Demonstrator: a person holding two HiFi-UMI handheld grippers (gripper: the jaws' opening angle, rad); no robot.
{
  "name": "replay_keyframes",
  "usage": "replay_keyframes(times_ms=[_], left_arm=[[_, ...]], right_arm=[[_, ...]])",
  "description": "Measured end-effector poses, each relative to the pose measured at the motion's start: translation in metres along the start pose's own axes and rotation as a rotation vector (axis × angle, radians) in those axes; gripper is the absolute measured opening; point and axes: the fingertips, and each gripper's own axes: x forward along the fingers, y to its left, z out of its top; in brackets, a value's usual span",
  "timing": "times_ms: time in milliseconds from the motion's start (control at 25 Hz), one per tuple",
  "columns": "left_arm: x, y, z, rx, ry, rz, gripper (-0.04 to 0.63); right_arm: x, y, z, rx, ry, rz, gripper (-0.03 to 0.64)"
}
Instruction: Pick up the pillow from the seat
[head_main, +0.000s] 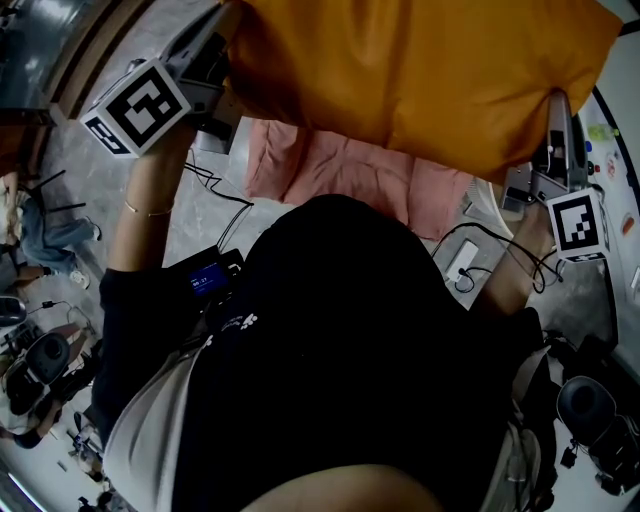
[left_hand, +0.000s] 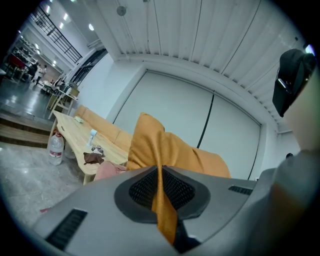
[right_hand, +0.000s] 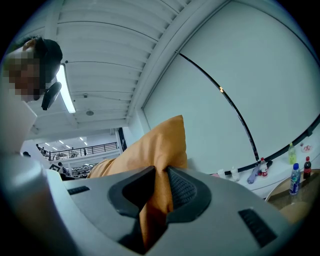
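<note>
Two claws hold one orange pillow (head_main: 420, 70), one at each end.

On the left, the person's bare left forearm (head_main: 140, 225), with one thin bracelet on the wrist, reaches forward. The left claw (head_main: 222, 45) points about level, and its one marker cube (head_main: 135, 105) faces the head camera. In the left gripper view this claw (left_hand: 161, 172) is clenched almost fully together on a thin fold of the pillow's cloth (left_hand: 150, 145). Behind it stands one long wooden counter (left_hand: 75, 135) carrying one small brown thing (left_hand: 92, 157) and one small white thing (left_hand: 92, 136). One clear bottle (left_hand: 56, 149) with a red cap stands on the floor beside the counter; I cannot tell what it contains.

In the middle, the pillow is stretched between the claws, held up above one pink seat (head_main: 340, 170).

On the right, the right claw (head_main: 555, 105) also points about level, with one marker cube (head_main: 577, 225) below it. In the right gripper view this claw (right_hand: 160, 182) grips a thicker bunch of the pillow's corner (right_hand: 155, 145). Several small bottles (right_hand: 294, 178) line a ledge at the far right, too small to count surely.
</note>
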Motion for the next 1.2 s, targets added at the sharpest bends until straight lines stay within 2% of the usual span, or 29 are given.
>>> replay_keyframes(times_ms=[1200], left_arm=[[-0.0003,0.003,-0.0061,-0.015,0.012,-0.004,0.026]], right_arm=[[-0.003,-0.0037,-0.0042,0.0,0.006,-0.027,0.089]])
